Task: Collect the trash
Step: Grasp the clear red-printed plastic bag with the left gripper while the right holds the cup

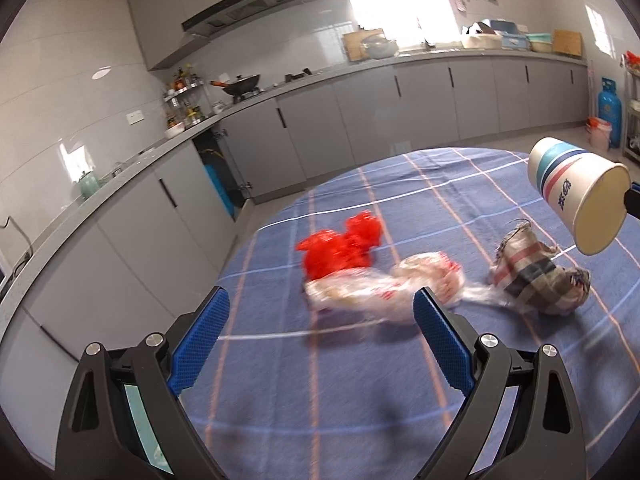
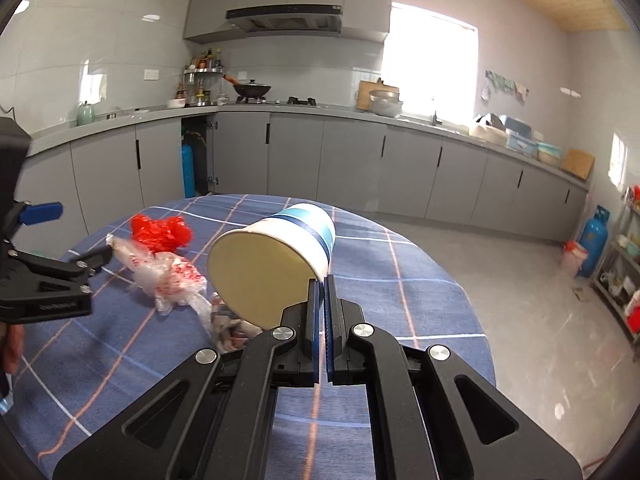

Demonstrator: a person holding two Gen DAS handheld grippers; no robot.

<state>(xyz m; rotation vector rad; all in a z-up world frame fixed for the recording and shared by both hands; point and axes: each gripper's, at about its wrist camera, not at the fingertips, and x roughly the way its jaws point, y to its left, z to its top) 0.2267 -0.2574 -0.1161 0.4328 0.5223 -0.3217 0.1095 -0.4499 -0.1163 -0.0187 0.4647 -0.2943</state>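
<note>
My right gripper is shut on the rim of a white paper cup with blue and red stripes, held on its side above the table. The same cup hangs at the right edge of the left wrist view. My left gripper is open over the blue checked tablecloth, with nothing between its fingers. Just beyond it lie a crumpled clear plastic bag with red print, a red plastic bag and a wadded plaid cloth. In the right wrist view the left gripper stands beside the red bag and clear bag.
The round table stands in a kitchen with grey cabinets along the far walls. A blue gas cylinder and a metal shelf stand at the right. Bare floor lies right of the table.
</note>
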